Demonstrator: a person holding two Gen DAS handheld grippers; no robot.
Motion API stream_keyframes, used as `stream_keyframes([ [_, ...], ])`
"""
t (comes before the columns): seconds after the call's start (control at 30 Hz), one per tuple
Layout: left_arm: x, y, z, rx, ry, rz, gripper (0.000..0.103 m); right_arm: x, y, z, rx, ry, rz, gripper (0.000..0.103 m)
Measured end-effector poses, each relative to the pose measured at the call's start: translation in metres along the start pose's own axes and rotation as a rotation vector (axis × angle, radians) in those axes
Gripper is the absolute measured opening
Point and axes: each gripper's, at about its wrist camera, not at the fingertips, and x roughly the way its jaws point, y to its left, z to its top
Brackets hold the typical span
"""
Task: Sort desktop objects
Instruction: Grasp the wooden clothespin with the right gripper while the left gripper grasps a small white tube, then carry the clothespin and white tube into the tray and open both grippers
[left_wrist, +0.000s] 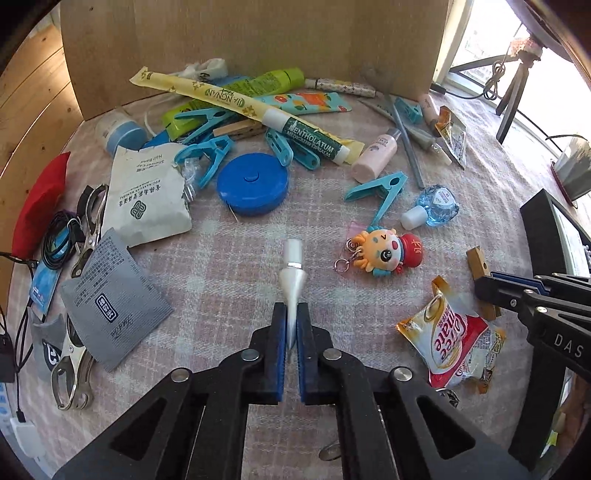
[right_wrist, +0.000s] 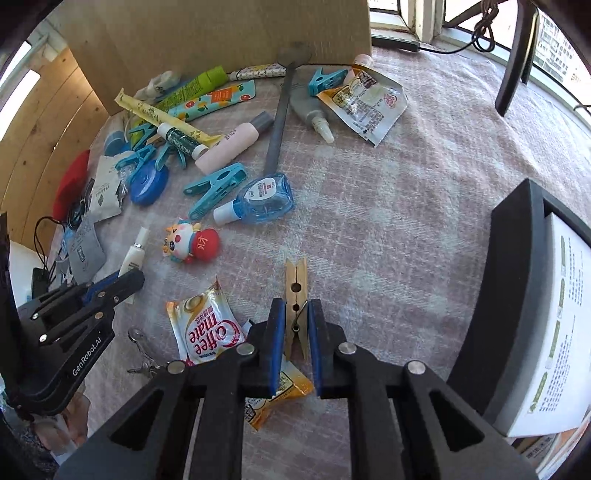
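Observation:
My left gripper (left_wrist: 291, 314) is shut on the flat end of a small white tube (left_wrist: 291, 273), cap pointing away; the tube also shows in the right wrist view (right_wrist: 133, 254). My right gripper (right_wrist: 296, 314) is shut on a wooden clothespin (right_wrist: 296, 284), which also shows in the left wrist view (left_wrist: 480, 275). A Coffee-mate sachet (right_wrist: 208, 332) lies just left of the right gripper. A cartoon keychain doll (left_wrist: 384, 253) lies between the grippers on the pink plaid cloth.
A pile lies at the back: blue pegs (left_wrist: 380, 190), a blue tape measure (left_wrist: 253, 184), a lip balm pack (left_wrist: 258, 110), a pink bottle (left_wrist: 375, 155), an eye-drop bottle (right_wrist: 264, 201). A cardboard wall (left_wrist: 258, 40) stands behind. A black box (right_wrist: 517, 295) stands at the right.

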Motion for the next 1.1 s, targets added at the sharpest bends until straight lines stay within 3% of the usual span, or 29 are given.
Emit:
stream_keyframes([
  [0.33, -0.025, 0.038, -0.023, -0.119, 0.0, -0.112, 0.004, -0.046, -0.01, -0.022, 0.064, -0.095, 0.073, 0.013],
  [0.57, -0.051, 0.033, 0.004, -0.111, -0.037, -0.189, 0.004, -0.081, -0.026, -0.048, 0.117, -0.169, 0.116, 0.013],
  [0.77, -0.066, -0.027, 0.009, 0.002, -0.034, -0.305, 0.004, -0.117, -0.069, -0.087, 0.208, -0.216, 0.079, 0.013],
  [1.1, -0.089, -0.156, -0.015, 0.304, 0.018, -0.462, 0.004, -0.17, -0.18, -0.178, 0.49, -0.283, -0.087, 0.013],
])
